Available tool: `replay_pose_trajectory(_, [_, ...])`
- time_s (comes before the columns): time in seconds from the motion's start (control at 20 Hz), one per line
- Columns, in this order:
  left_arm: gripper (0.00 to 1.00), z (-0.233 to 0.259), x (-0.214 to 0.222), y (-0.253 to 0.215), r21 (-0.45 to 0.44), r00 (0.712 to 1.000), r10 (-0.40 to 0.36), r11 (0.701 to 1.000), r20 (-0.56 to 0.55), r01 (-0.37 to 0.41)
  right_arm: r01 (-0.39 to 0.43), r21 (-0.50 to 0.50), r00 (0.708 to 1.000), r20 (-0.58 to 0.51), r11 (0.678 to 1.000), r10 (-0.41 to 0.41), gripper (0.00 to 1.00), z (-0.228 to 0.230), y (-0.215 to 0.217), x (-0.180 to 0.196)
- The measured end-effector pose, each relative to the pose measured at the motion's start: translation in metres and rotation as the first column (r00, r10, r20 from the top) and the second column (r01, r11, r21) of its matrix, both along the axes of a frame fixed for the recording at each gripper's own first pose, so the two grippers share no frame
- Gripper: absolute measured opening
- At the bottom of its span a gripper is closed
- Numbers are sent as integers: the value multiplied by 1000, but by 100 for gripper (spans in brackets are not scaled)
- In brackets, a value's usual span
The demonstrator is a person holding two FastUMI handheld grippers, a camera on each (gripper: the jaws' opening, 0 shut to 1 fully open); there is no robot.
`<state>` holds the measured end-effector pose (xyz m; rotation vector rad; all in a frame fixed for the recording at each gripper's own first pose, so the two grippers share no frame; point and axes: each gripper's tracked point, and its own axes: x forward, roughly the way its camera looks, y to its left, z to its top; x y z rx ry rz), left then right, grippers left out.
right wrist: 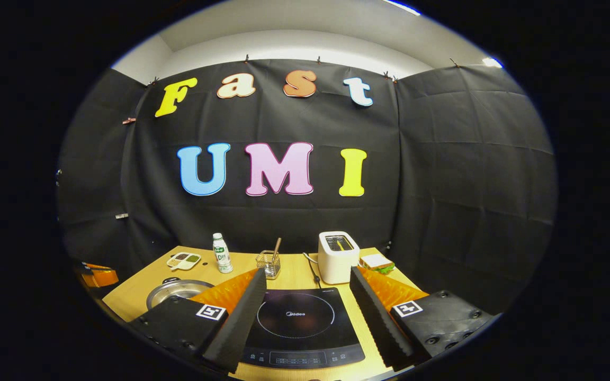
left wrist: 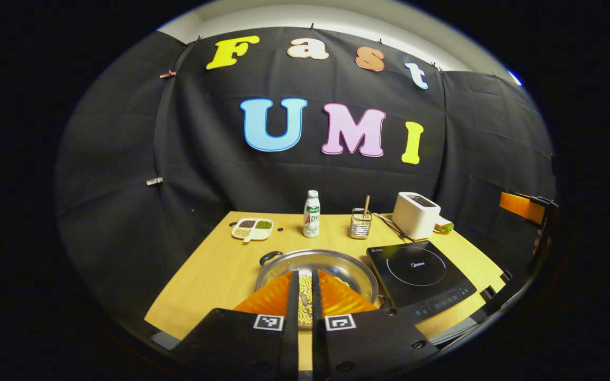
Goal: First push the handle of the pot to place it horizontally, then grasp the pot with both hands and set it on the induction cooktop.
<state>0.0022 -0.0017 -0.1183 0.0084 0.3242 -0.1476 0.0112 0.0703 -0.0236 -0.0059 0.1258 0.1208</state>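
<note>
Left gripper (left wrist: 305,296) hangs above the near edge of the light wooden table (left wrist: 215,264), its two fingers drawn almost together with only a thin slit between them and nothing held. Just beyond its tips sits the shallow round stainless-steel pot (left wrist: 316,264) with a black side handle (left wrist: 270,257) at its far left rim; pale beans lie in its bottom. To the pot's right, just beside it, lies the flat black induction cooktop (left wrist: 420,272), bare on top.

Right gripper (right wrist: 305,307) hovers over the cooktop (right wrist: 297,323) with fingers spread wide, empty; the pot (right wrist: 178,290) lies off to its left, and the other gripper shows at that view's left edge.

Along the table's far edge, from left to right: a white divided dish (left wrist: 252,228) holding dark, green and pale grains in separate sections, a small white plastic bottle with a green label (left wrist: 311,214), a wire basket (left wrist: 360,224) with a wooden utensil standing in it, a white toaster (left wrist: 415,214), and a sandwich (right wrist: 376,262) at the far right corner. Black cloth walls surround the table.
</note>
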Motion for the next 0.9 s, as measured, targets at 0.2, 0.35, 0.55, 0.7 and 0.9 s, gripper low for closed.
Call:
replay_pose_trajectory(0.2, [5, -21, -4, -1, -52, 997, -15, 999, -76, 11, -23, -19, 1000, -20, 1000, 23, 98, -10, 4, 2])
replay_pose_trajectory(0.35, [5, -35, -6, -2, -47, 990, -11, 999, -137, 5, -30, -25, 998, -55, 999, 29, 97, -20, -2, 9])
replay_pose_trajectory(0.55, [5, -52, -12, -19, -64, 980, -31, 998, -199, 19, -48, -6, 994, -94, 999, 48, 97, -35, -6, 22])
replay_pose_trajectory(0.7, [5, -82, -16, -48, -102, 958, -74, 994, -276, 47, -51, 12, 993, -108, 999, 52, 98, -38, -12, 37])
replay_pose_trajectory(0.9, [5, -122, -17, -68, -89, 910, -70, 995, -408, 37, -41, 70, 994, -100, 997, 47, 97, -34, -22, 61])
